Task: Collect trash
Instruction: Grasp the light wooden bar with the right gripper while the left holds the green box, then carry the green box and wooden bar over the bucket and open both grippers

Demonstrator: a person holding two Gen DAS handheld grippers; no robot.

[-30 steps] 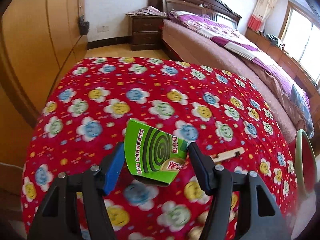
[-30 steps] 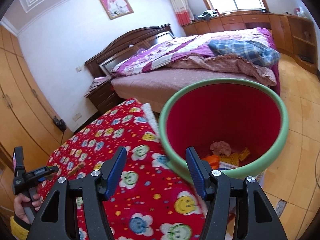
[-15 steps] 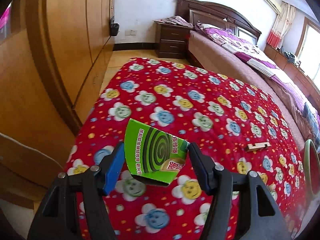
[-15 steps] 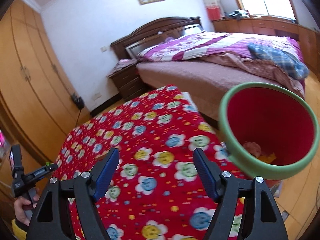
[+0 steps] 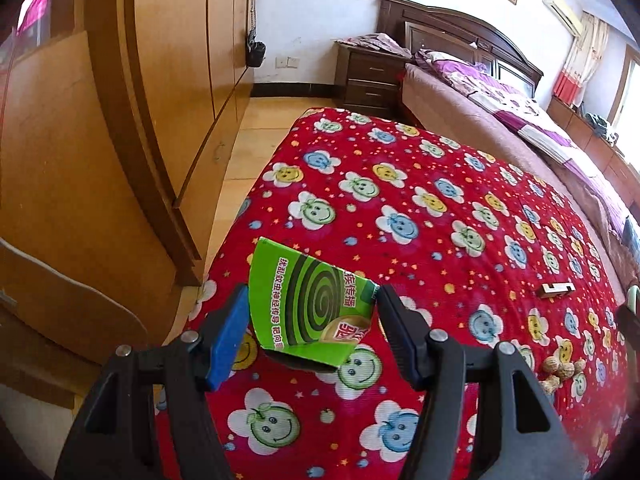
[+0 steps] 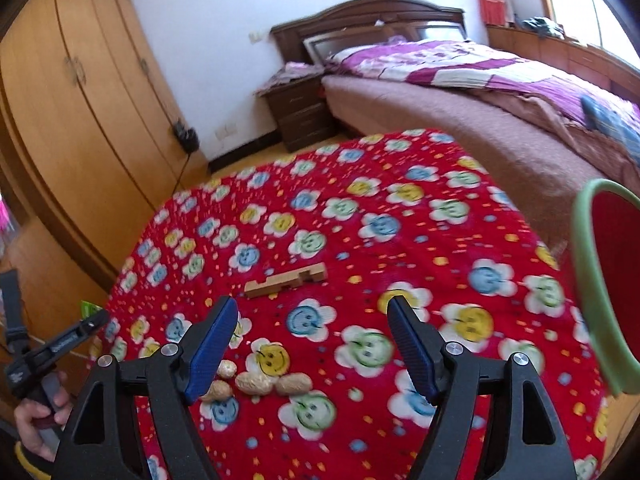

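My left gripper is shut on a green mosquito-coil box, held above the near left part of the red flowered cloth. My right gripper is open over the cloth with nothing between its fingers. Just below its left finger lie three peanuts, and a small notched wooden piece sits just beyond its tips. In the left wrist view the wooden piece and the peanuts are far right. The red bin with a green rim stands at the cloth's right edge.
A wooden wardrobe runs along the left, with a strip of floor between it and the cloth. A bed and a nightstand lie beyond. A hand holds the left gripper's handle at the lower left of the right wrist view.
The right gripper swung left from over the bin to above the cloth and its jaws widened. The left gripper, still gripping the box, shifted toward the wardrobe side.
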